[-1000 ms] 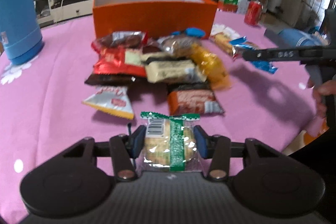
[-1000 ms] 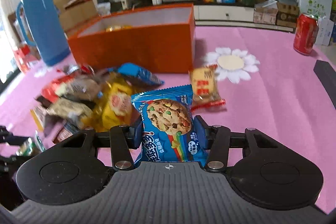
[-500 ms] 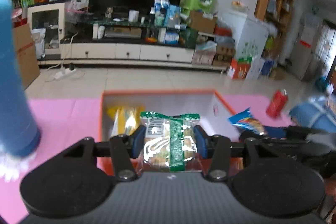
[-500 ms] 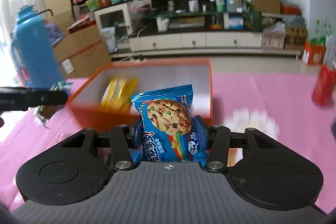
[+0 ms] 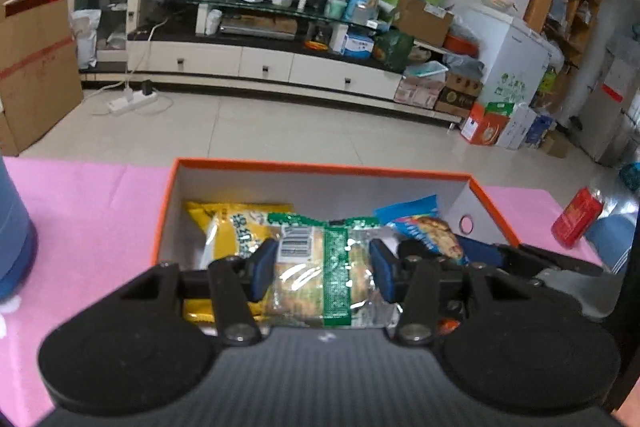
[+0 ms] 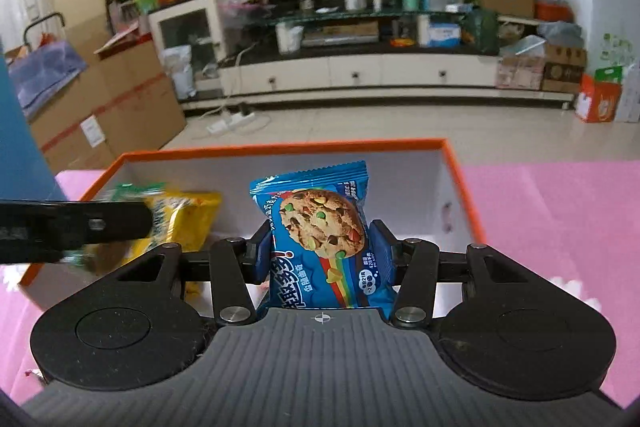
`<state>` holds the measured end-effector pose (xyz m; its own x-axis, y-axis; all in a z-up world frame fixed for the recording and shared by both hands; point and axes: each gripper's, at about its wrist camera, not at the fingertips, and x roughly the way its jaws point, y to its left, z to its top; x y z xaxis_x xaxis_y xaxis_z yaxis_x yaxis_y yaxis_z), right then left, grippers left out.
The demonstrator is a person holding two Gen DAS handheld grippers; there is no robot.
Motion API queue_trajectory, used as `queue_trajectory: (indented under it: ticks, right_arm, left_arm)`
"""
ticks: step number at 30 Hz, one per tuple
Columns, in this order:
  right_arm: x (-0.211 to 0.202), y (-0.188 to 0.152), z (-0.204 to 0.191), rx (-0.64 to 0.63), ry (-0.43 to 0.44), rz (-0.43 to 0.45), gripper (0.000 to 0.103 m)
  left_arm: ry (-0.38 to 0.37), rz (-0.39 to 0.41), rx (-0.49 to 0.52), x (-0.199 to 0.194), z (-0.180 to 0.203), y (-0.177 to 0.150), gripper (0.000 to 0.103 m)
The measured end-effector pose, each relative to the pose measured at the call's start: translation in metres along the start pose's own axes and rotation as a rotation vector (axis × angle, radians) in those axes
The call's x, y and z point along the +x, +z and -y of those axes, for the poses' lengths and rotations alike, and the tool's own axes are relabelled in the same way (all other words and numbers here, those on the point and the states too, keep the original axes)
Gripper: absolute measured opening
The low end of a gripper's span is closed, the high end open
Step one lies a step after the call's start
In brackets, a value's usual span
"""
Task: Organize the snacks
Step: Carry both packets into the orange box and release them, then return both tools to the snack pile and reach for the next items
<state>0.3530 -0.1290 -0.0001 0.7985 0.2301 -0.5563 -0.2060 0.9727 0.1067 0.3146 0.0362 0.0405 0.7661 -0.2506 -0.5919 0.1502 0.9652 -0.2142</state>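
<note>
Two grippers, two packets: both held over the orange box [image 5: 496, 211], which stands on the pink table [image 5: 80, 195].
Far left: blue flask [image 5: 12, 239] on the table, only its edge in view.
Yellow packet [image 5: 236, 227]: lying inside the box at its left side; dark print on it, too blurred to read.
Left gripper [image 5: 323, 263]: jaws closed partway, pressing both side edges of the clear biscuit packet [image 5: 320, 267], which hangs above the box interior, partly over the yellow packet.
Clear biscuit packet, markings: green band down the middle, green crimped top, a barcode near the upper left; small print unreadable.
Clear biscuit packet, handling: judged light, with slippery crinkly film and brittle biscuit inside. Best held by the sides or the crimped seam, with light pressure.
Right gripper [image 6: 320, 251]: jaws closed partway on the blue cookie packet [image 6: 320, 227], gripping its lower half on both sides; the packet stands upright over the middle of the box.
Blue cookie packet, markings: picture of a chip cookie with coloured candies, a rainbow stripe, large white Chinese characters near the bottom, small net-weight print I cannot make out.
Blue cookie packet, handling: likely light, puffed, glossy foil, crumbly contents. A gentle side pinch suits it.
Far right: red can [image 5: 576, 217] upright on the table, well apart from the box; no legible label.
</note>
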Motion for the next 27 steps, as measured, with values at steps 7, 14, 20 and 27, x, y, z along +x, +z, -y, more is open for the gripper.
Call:
queue_trajectory:
  ticks: [7,14,20,27]
  right_arm:
    - [-0.010,0.000,-0.008,-0.069,-0.043,0.018,0.045]
    - [-0.084,0.002,0.010,-0.008,0.000,0.121,0.061]
    - [-0.150,-0.067,0.040,0.079,0.036,0.073,0.071]
    - [-0.187,-0.122,0.063,0.142,0.069,-0.022,0.072]
  left_arm:
    - [0.000,0.034,-0.019,-0.013,-0.004,0.003,0.066]
    - [-0.013,0.065,-0.025,-0.047,0.002,-0.006,0.067]
    - [-0.007,0.028,0.033,-0.080,0.014,-0.036,0.069]
    - [0.040,0.020,-0.003,-0.138,0.000,-0.111,0.075]
